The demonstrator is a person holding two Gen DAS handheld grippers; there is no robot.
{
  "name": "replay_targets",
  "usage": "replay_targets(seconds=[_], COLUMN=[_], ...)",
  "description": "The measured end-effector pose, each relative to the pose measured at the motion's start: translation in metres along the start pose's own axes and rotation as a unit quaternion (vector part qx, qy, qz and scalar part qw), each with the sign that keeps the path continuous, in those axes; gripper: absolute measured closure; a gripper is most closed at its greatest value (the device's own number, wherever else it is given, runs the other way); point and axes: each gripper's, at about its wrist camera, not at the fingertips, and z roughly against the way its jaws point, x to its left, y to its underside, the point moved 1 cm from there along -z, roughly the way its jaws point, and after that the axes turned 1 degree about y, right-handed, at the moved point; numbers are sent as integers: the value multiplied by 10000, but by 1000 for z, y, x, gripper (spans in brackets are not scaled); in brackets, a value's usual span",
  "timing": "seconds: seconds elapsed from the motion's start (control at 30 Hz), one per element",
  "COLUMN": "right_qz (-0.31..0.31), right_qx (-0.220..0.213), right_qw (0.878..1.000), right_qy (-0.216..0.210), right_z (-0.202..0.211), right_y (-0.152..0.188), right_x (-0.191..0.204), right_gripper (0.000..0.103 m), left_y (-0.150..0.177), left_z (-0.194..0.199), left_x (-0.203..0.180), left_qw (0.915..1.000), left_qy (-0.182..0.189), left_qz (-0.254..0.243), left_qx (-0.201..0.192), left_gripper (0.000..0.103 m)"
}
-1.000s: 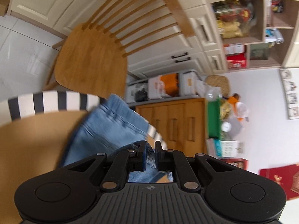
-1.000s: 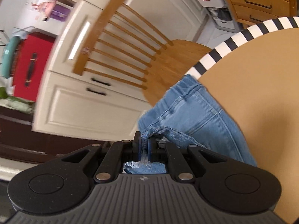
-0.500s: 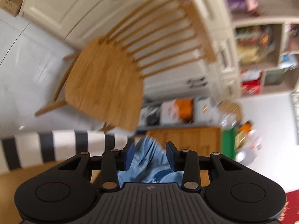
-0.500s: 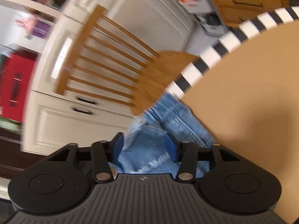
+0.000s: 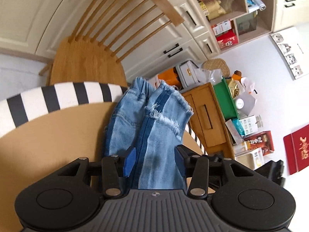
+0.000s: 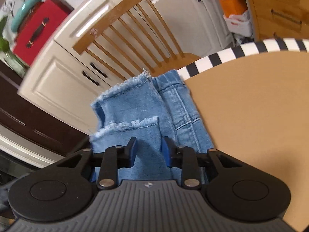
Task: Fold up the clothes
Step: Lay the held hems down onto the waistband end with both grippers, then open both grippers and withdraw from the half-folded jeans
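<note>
Tan table (image 5: 48, 135) carries folded jeans (image 5: 154, 127) (frayed hems uppermost); left gripper (image 5: 154, 160) opening, right gripper (image 6: 148, 150) closing, seemingly neither pinching denim.

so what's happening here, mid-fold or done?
Mid-fold. A person with two handheld grippers is folding light blue jeans on a round table with a striped edge. The frayed leg hems lie folded over the rest. The left gripper is opening, the right gripper closing; denim lies between both pairs of jaws, but neither pinches it. A wooden chair stands behind.
</note>
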Motion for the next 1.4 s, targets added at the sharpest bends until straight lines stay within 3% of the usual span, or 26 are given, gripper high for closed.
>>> replay_targets(seconds=[0.13, 0.2, 0.23, 0.27, 0.3, 0.33, 0.63, 0.77, 0.93, 1.07, 1.17, 1.27, 1.3, 1.33, 1.37, 1.4], right_qz=[34, 119, 248, 356, 370, 333, 523, 629, 261, 274, 198, -25, -101, -158, -226, -330], right_qx=[112, 158, 171, 177, 157, 137, -214, -511, -547, -360, -364, -360, -369, -408, -452, -511], right_qw=[9998, 9997, 9993, 9988, 9987, 9990, 9983, 9967, 9979, 9966, 9952, 9961, 9965, 9963, 9961, 9956], right_qy=[128, 151, 218, 278, 298, 256, -119, -99, 231, 682, 883, 804, 748, 735, 723, 708], right_z=[3, 1, 0, 0, 1, 4, 57, 70, 38, -1, -18, -23, -20, -15, -8, 4], right_y=[3, 7, 10, 12, 14, 14, 13, -6, -37, -31, -22, -18, -18, -18, -18, -17], right_x=[-5, -3, 2, 6, 8, 10, 37, 48, 35, 24, 15, 6, 2, -1, -4, -9], right_gripper=[70, 80, 94, 98, 99, 99, 99, 99, 99, 99, 97, 93, 92, 82, 64, 58], left_y=[0, 2, 3, 3, 4, 5, 18, 4, -22, -23, -19, -22, -24, -25, -25, -25], left_z=[-6, -11, -13, -14, -11, -8, 32, 33, -3, -30, -36, -37, -34, -30, -22, -11], left_x=[2, 1, 0, 0, -1, -1, -41, -64, -61, -45, -34, -27, -25, -23, -23, -23], left_qw=[9998, 9998, 9997, 9996, 9996, 9995, 9990, 9973, 9974, 9963, 9954, 9960, 9965, 9971, 9972, 9971], left_qy=[-35, -85, -110, -173, -209, -234, 54, 115, -352, -753, -886, -869, -812, -741, -713, -699], left_qz=[170, 189, 201, 206, 205, 202, -301, -491, -340, -266, -248, -72, 6, 90, 119, 130], left_qx=[50, 84, 91, 61, 32, 7, -316, -540, -534, -309, -272, -195, -173, -150, -203, -282], left_gripper=[56, 57, 61, 68, 86, 91, 92, 92, 92, 92, 90, 86, 78, 59, 51, 42])
